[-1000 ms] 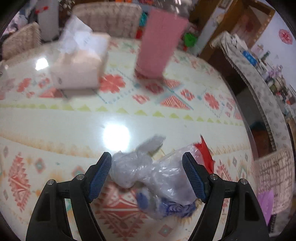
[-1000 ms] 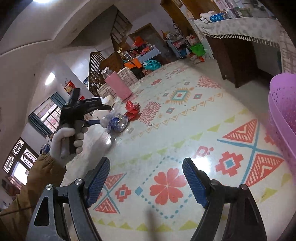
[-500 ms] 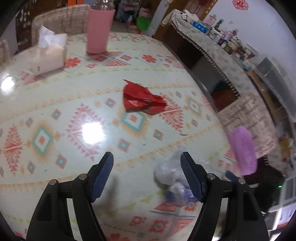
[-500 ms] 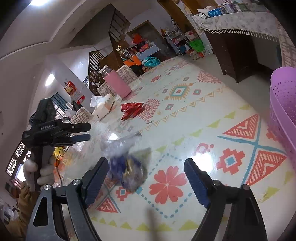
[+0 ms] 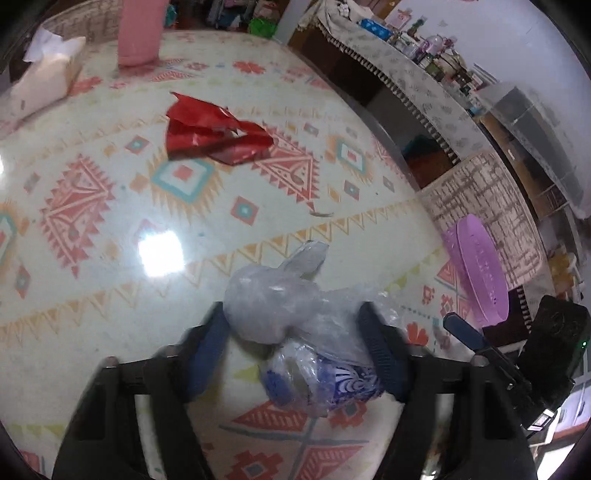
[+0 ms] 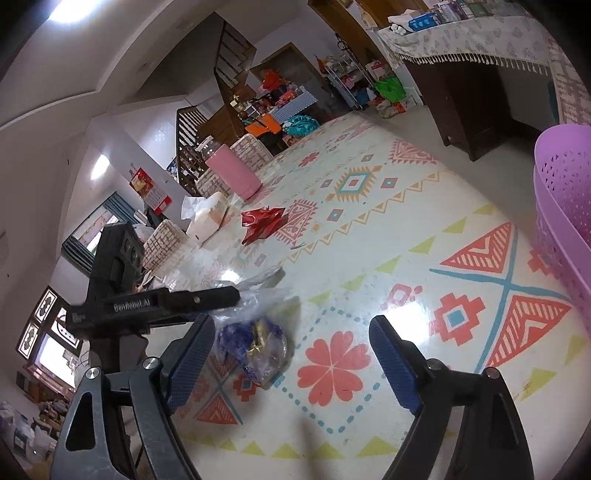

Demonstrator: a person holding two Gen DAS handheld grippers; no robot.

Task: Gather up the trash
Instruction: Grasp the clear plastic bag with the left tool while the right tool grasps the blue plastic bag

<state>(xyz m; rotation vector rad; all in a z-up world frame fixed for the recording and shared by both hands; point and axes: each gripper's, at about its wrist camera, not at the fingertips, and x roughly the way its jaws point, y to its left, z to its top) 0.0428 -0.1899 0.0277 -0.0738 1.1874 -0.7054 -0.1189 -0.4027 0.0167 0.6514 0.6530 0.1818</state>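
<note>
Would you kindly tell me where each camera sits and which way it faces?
Left wrist: on the left hand-held gripper, tilted down at the table; its fingers are closing around the clear plastic bag.
Right wrist: on the right hand-held gripper, facing across the table; its open fingers show.
Shared: bag, red wrapper, purple basket.

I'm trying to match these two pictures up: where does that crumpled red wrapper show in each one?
Left wrist view: the red wrapper lies on the patterned table, upper left of centre.
Right wrist view: the red wrapper lies on the table left of centre, far beyond the gripper.
Shared landmark: the pink tumbler stands beyond it in both.
</note>
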